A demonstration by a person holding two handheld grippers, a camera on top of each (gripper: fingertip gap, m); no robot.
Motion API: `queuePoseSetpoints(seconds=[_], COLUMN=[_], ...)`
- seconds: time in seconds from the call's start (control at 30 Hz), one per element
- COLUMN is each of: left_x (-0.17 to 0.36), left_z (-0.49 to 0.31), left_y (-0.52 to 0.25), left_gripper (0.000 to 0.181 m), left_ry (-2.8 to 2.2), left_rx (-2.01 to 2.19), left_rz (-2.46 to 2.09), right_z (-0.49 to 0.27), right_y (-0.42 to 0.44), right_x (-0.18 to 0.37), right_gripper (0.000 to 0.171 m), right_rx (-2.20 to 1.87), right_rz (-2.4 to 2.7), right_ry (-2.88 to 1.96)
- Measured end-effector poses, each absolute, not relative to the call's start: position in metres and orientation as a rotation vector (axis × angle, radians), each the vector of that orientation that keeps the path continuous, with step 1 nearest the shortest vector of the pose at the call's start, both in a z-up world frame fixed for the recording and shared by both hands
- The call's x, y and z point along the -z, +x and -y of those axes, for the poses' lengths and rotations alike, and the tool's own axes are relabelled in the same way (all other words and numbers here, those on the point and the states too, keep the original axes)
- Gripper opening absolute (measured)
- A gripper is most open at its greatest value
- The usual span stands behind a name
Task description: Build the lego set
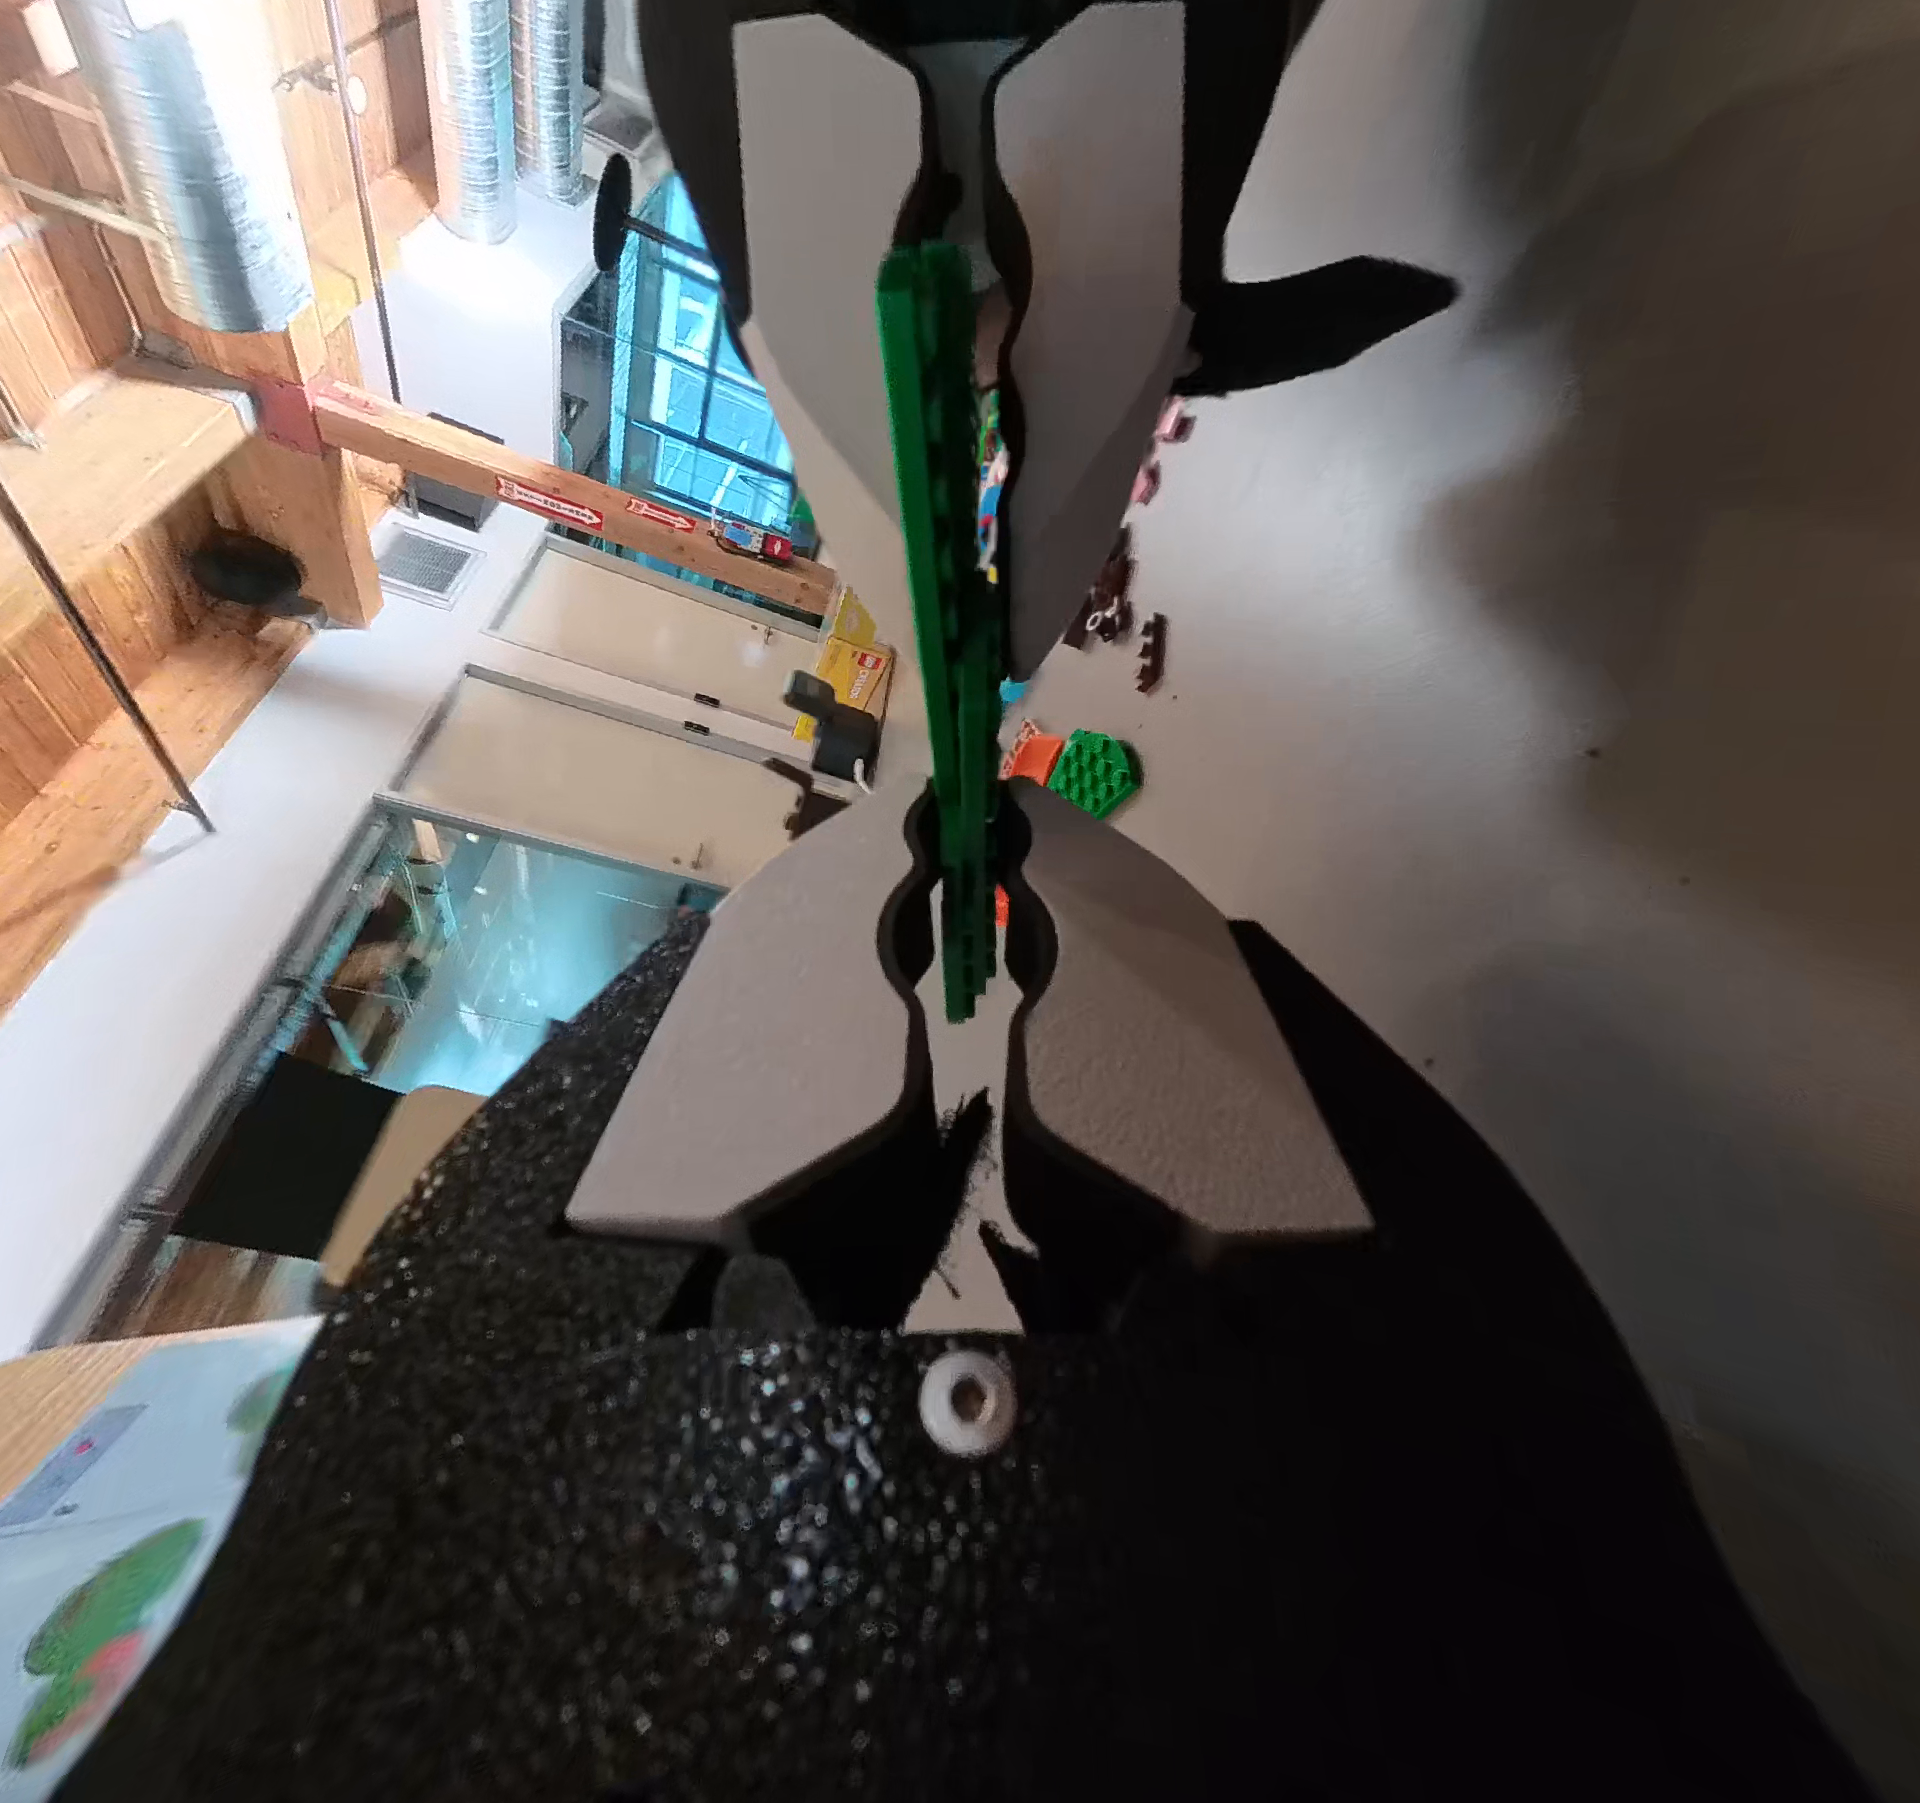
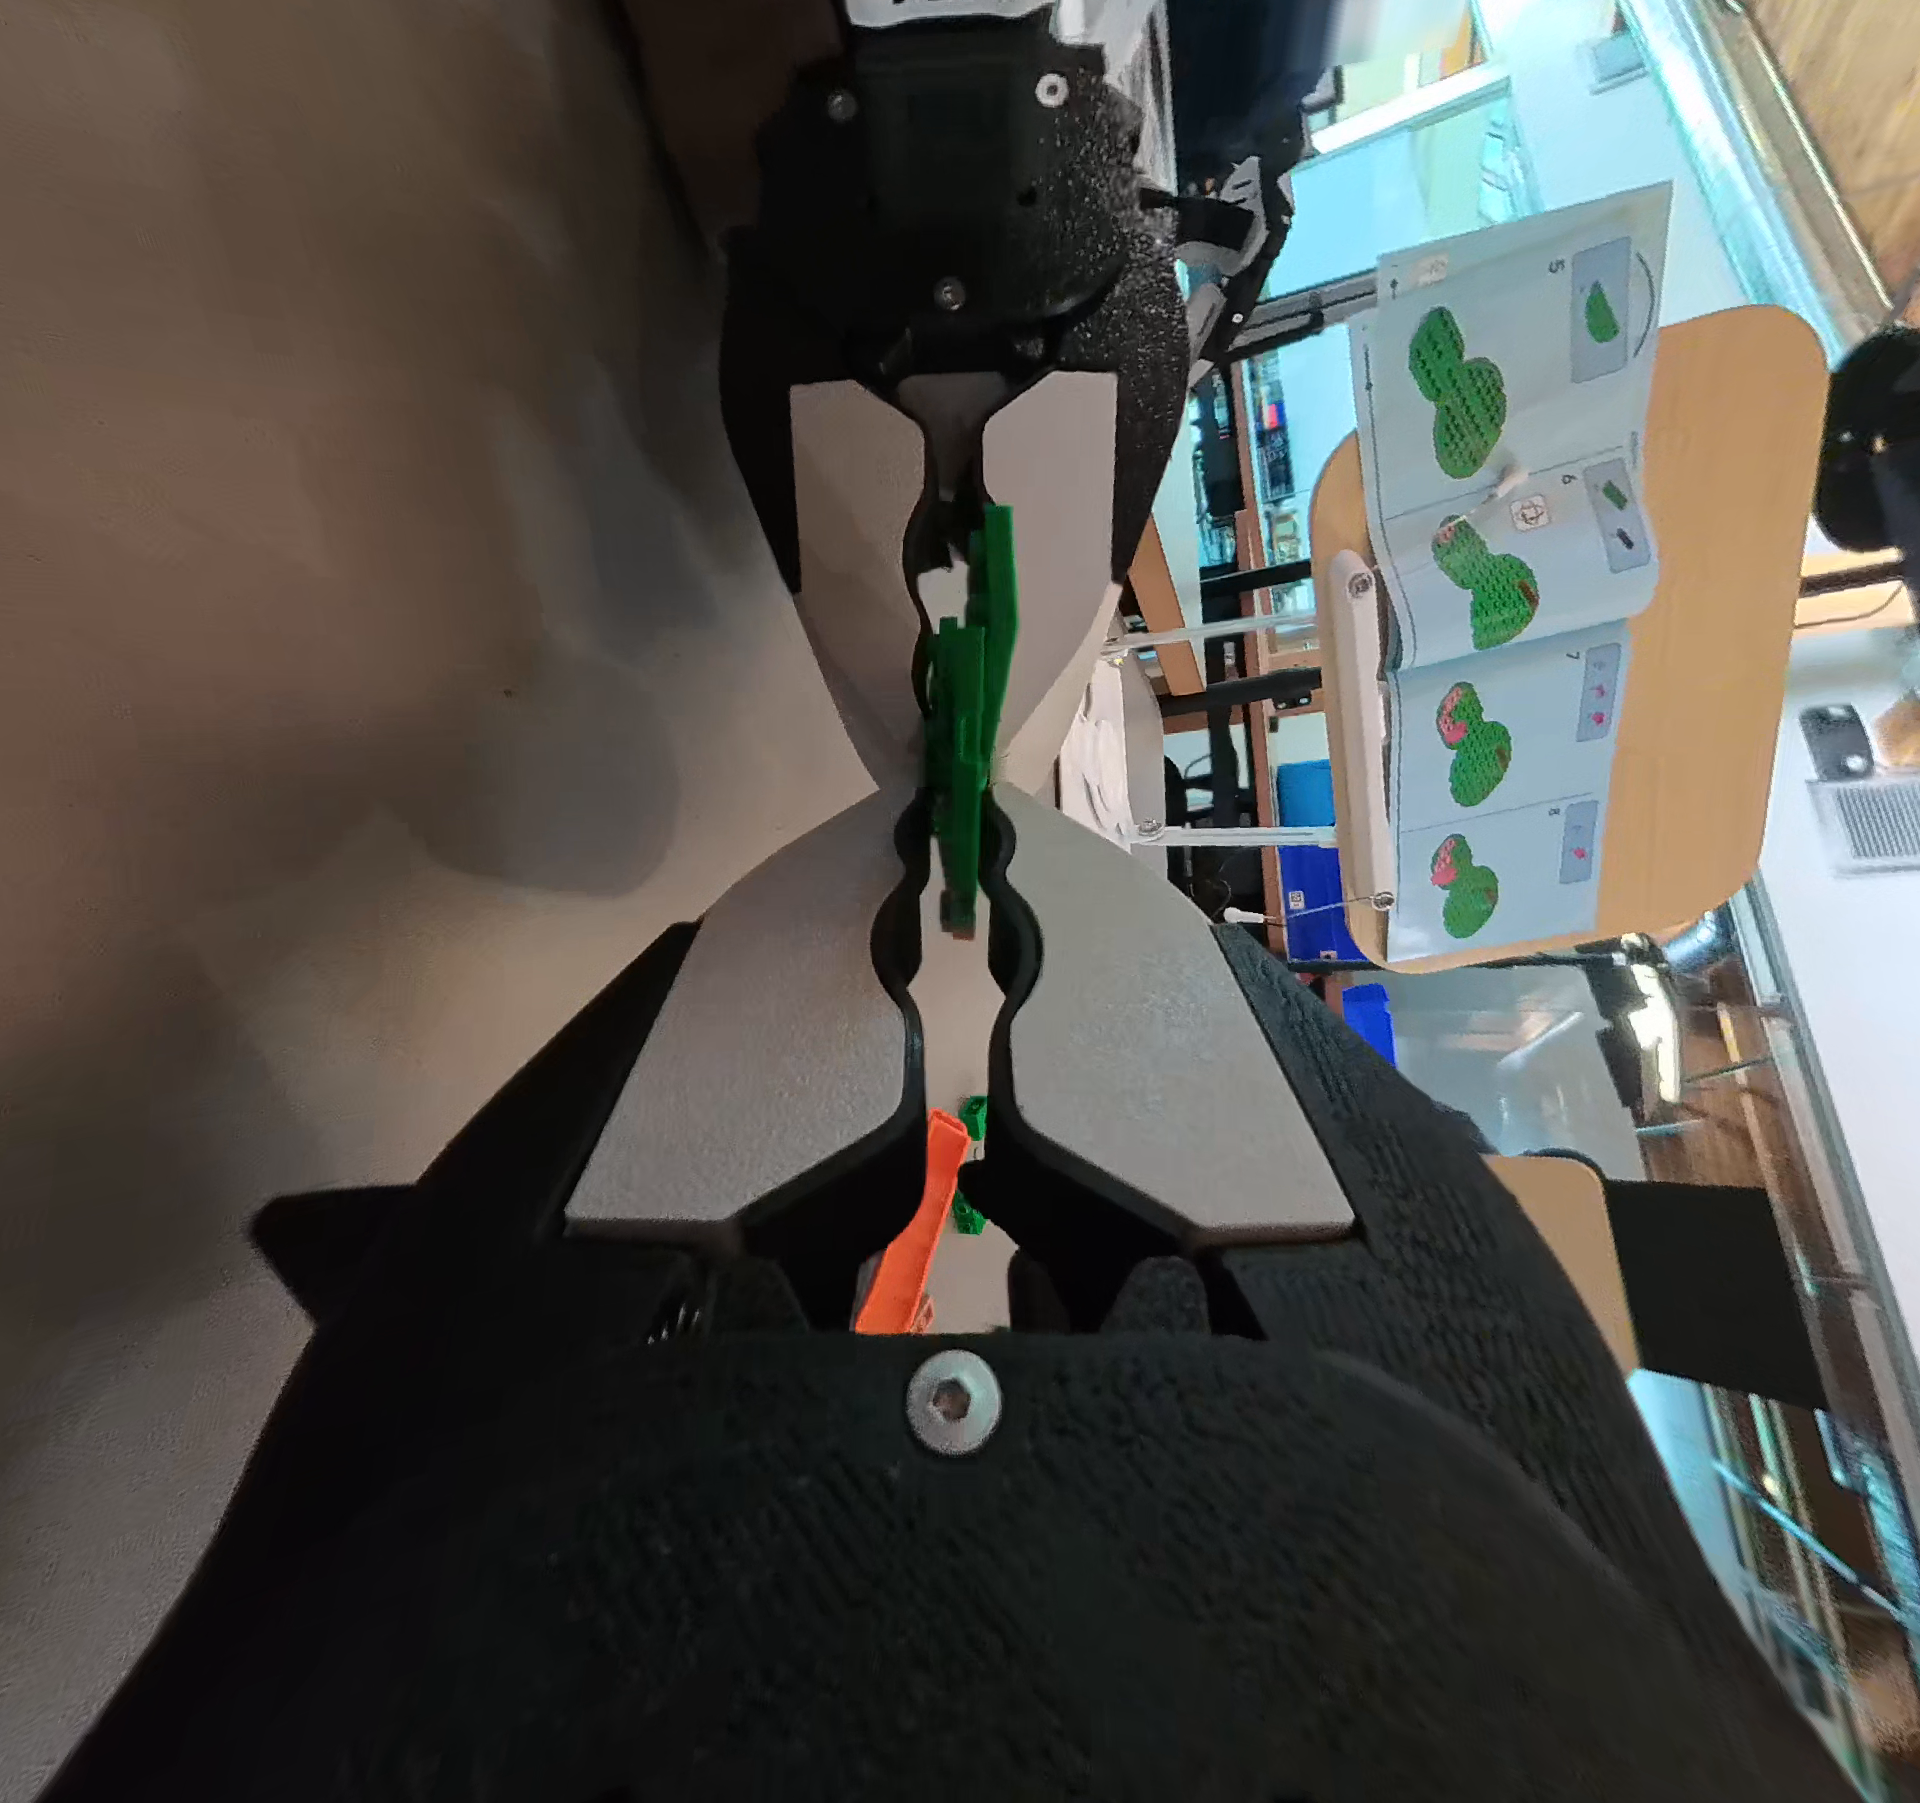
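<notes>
A: The left gripper [image 1: 961, 849] and the right gripper [image 1: 961, 226] face each other, each clamped on one end of the green plate assembly [image 1: 945, 610].

B: Beyond the plate, only the left wrist view shows loose bricks [image 1: 1091, 771]; only the right shows the instruction booklet [image 2: 1507, 590].

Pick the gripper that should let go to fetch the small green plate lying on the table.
Right: both grippers clamp the flat green Lego plate assembly edge-on, and the small green studded plate lies nearer its end.

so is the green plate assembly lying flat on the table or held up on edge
Held up on edge: the green plate assembly is pinched at opposite ends by the left gripper and right gripper.
</notes>
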State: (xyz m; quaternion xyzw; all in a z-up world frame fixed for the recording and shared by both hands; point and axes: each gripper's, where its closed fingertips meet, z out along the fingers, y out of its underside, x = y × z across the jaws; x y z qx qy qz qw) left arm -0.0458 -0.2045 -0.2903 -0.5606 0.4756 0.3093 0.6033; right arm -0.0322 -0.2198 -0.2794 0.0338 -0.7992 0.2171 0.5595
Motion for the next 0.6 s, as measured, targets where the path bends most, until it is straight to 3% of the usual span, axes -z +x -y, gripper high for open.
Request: queuePoseSetpoints(seconds=[0.03,0.1,0.23,0.43,0.6], left_x=[0.29,0.291,0.286,0.276,0.276], left_z=[0.204,0.204,0.206,0.21,0.211], left_y=[-0.047,-0.05,-0.048,-0.047,-0.047], left_gripper=[0.008,0.009,0.008,0.009,0.008], left_ry=[-1.325,-1.393,-1.507,-1.554,-1.572], left_rx=[-0.667,-0.523,-0.092,0.246,0.299], left_rz=[-1.075,-1.01,-0.82,-0.663,-0.647], right_z=[0.219,0.215,0.217,0.22,0.229], right_y=[-0.033,-0.035,-0.037,-0.053,-0.065], right_x=[0.278,0.272,0.258,0.254,0.25], right_gripper=[0.007,0.021,0.032,0.031,0.019], right_rx=[-0.525,-0.577,-0.899,-1.164,-1.306], right_rz=[1.878,1.872,1.931,2.013,2.012], right_ry=[0.063,0.001,-0.267,-0.624,-0.689])
